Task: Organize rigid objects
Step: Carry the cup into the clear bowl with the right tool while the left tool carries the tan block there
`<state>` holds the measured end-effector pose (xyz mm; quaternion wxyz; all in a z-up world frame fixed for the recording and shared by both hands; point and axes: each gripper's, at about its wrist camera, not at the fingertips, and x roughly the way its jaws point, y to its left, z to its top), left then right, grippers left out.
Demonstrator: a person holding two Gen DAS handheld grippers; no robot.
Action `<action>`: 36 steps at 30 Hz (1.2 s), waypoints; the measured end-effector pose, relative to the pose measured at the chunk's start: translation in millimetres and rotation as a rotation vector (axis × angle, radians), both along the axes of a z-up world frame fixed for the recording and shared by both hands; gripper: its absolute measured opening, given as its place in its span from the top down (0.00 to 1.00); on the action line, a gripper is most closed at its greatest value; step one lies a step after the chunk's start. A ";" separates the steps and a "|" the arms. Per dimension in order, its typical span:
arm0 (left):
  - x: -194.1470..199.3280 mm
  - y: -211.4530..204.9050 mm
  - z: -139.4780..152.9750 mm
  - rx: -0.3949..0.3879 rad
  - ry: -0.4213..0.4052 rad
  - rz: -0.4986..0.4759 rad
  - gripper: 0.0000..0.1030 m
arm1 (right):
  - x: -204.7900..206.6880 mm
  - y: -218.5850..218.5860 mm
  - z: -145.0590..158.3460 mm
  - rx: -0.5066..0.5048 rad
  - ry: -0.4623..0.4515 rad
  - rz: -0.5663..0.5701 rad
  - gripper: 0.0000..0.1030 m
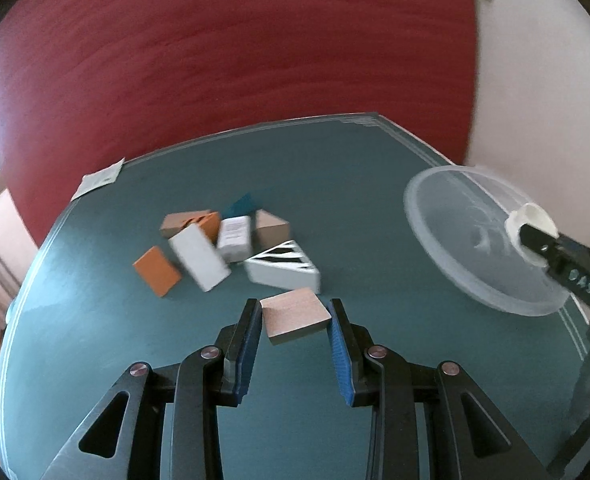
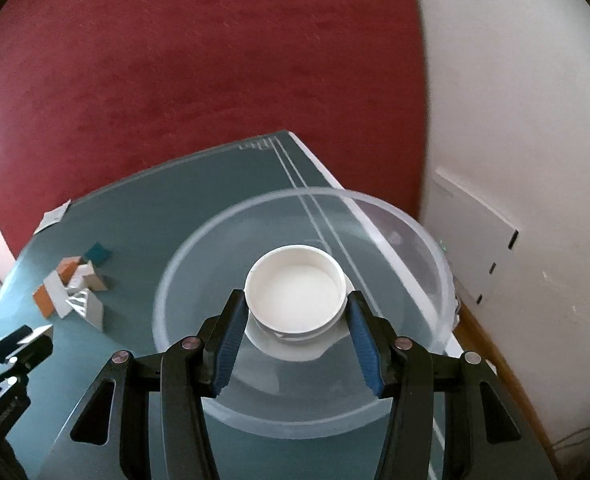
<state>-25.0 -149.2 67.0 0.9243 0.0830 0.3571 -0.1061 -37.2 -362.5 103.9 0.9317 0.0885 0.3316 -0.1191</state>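
Note:
In the left wrist view my left gripper (image 1: 296, 307) is shut on a flat tan wooden block (image 1: 295, 314), held above the teal table (image 1: 95, 340). Behind it lies a pile of blocks and small boxes (image 1: 231, 248): orange, white, tan, teal and a striped white wedge (image 1: 285, 268). In the right wrist view my right gripper (image 2: 295, 300) is shut on a white round tub (image 2: 295, 292), held over a clear plastic bowl (image 2: 415, 232). The bowl (image 1: 455, 240) and tub (image 1: 529, 220) also show in the left wrist view, at the right.
A white paper slip (image 1: 101, 178) lies at the table's far left edge. A red carpet (image 1: 235, 48) lies beyond the table. A white wall (image 2: 515, 120) stands close on the right. The block pile (image 2: 73, 288) shows at the left of the right wrist view.

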 end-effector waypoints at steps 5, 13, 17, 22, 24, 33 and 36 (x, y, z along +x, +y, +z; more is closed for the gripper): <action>-2.1 -18.4 2.3 0.015 -0.008 -0.038 0.66 | -4.9 -9.1 -4.4 0.010 0.009 -0.007 0.49; -1.3 -37.8 5.4 0.026 -0.017 -0.070 0.66 | -7.1 -16.2 -6.1 0.020 0.000 -0.025 0.49; 0.5 -46.0 5.1 0.032 -0.019 -0.084 0.66 | -9.3 -18.9 -4.7 0.016 -0.012 -0.034 0.48; 1.2 -55.4 5.5 0.038 -0.024 -0.100 0.66 | -10.8 -21.5 -3.4 0.019 -0.022 -0.040 0.48; 1.4 -58.9 5.7 0.039 -0.025 -0.105 0.66 | -11.4 -22.2 -3.2 0.020 -0.024 -0.041 0.48; 3.5 -76.2 5.4 0.050 -0.029 -0.138 0.66 | -13.6 -28.9 -2.5 0.031 -0.031 -0.056 0.48; 6.5 -81.4 5.7 0.045 -0.029 -0.153 0.66 | -14.1 -31.5 -2.2 0.033 -0.034 -0.065 0.48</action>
